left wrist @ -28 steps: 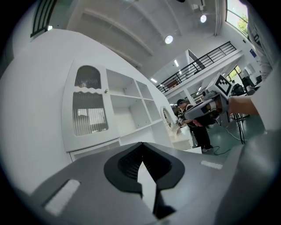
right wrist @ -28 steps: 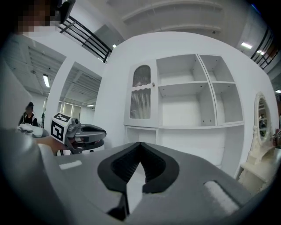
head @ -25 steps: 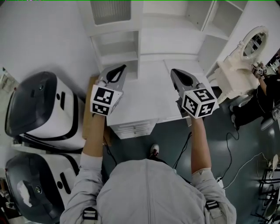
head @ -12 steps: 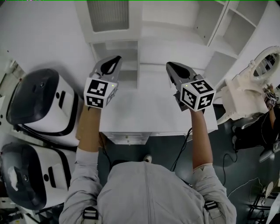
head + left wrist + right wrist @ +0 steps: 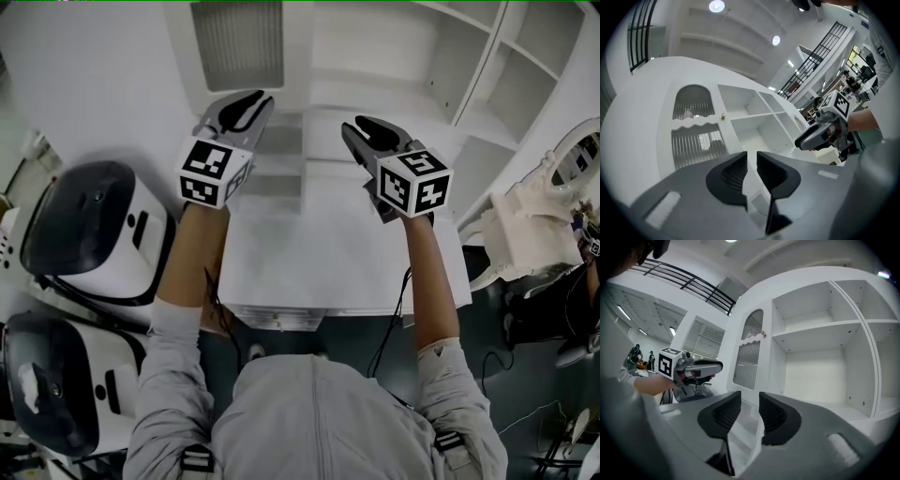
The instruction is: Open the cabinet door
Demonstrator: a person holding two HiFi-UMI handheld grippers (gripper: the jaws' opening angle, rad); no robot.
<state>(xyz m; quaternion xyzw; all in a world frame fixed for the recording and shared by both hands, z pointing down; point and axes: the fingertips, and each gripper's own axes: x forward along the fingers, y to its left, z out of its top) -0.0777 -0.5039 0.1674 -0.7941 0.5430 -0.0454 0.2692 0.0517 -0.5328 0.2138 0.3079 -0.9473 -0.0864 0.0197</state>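
The white cabinet (image 5: 375,56) rises behind the desk. Its door (image 5: 693,126) has ribbed glass panels and a small knob (image 5: 723,115), and it stands left of the open shelves (image 5: 761,124). In the right gripper view the same door (image 5: 749,355) and knob (image 5: 763,334) sit left of the open shelves (image 5: 820,352). My left gripper (image 5: 246,103) is raised in front of the door, jaws opening, nothing between them. My right gripper (image 5: 367,129) hovers before the shelves, jaws opening and empty. Each shows in the other's view: the right gripper (image 5: 820,133), the left gripper (image 5: 701,366).
The white desk top (image 5: 337,253) lies under both arms, with a drawer front (image 5: 277,317) at its near edge. Two white-and-black machines (image 5: 89,225) (image 5: 66,375) stand at the left. A white moulded piece (image 5: 544,216) sits at the right. A cable (image 5: 386,328) hangs below the desk.
Both grippers have risen and moved toward the cabinet. Their jaws, shut before, now stand apart.
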